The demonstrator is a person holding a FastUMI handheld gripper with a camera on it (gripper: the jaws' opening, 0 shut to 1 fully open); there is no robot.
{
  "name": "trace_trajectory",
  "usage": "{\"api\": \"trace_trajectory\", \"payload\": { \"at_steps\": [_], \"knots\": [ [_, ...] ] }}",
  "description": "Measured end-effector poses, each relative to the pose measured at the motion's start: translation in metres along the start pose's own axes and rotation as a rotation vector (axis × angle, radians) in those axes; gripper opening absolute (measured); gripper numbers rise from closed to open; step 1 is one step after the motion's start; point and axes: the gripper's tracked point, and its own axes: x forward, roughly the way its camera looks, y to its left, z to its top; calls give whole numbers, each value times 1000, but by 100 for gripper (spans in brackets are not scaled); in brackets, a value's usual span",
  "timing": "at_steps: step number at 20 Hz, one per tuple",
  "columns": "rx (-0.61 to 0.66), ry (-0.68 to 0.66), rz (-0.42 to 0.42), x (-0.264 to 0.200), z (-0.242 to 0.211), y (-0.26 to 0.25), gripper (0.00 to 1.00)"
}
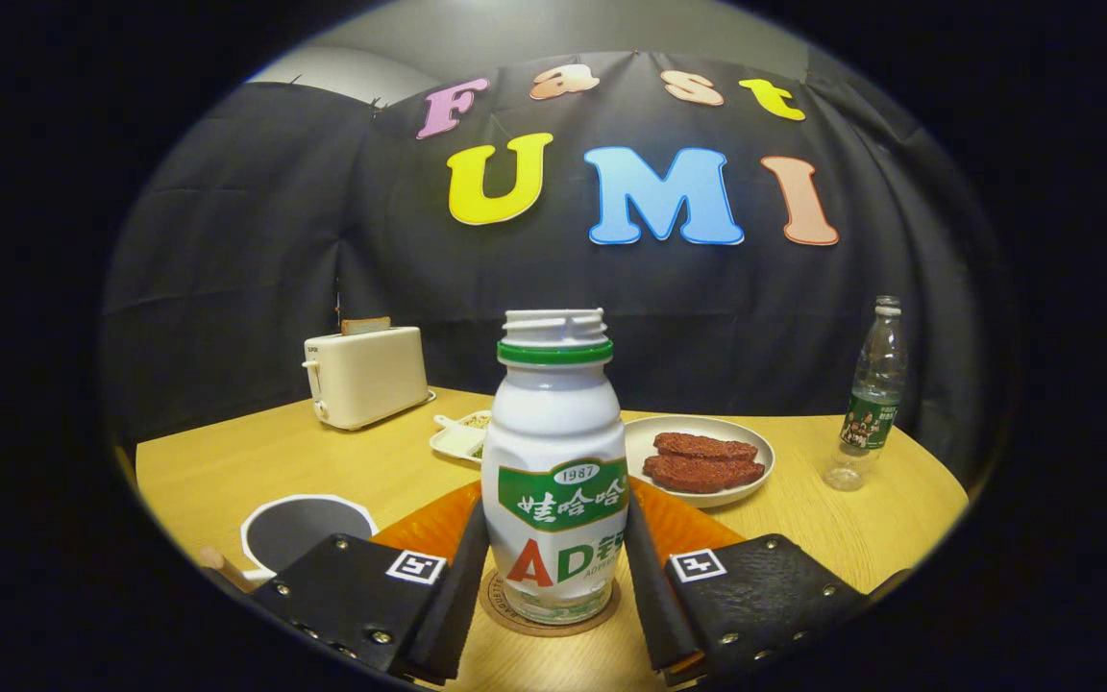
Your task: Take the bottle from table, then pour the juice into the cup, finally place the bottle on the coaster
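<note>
Evidently the tool pinches the bottle upright on the coaster, keeping it steady for a clean set-down.

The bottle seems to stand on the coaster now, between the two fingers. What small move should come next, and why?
Probably open the gripper a little and draw it straight back. The bottle stands upright with its base on the round coaster, and both fingers appear to press its sides. The placing looks done, so letting go without tilting it seems the sensible step.
</note>
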Motion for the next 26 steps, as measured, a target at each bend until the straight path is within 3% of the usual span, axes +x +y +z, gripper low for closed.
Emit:
{"api": "trace_trajectory", "payload": {
  "at_steps": [15,18,22,26],
  "knots": [
    [13,-31,8,0,1,1,71],
    [16,2,7,2,-8,1,75],
    [28,-79,12,-6,10,2,88],
    [-30,-140,-22,-20,35,-4,88]
  ]
}}
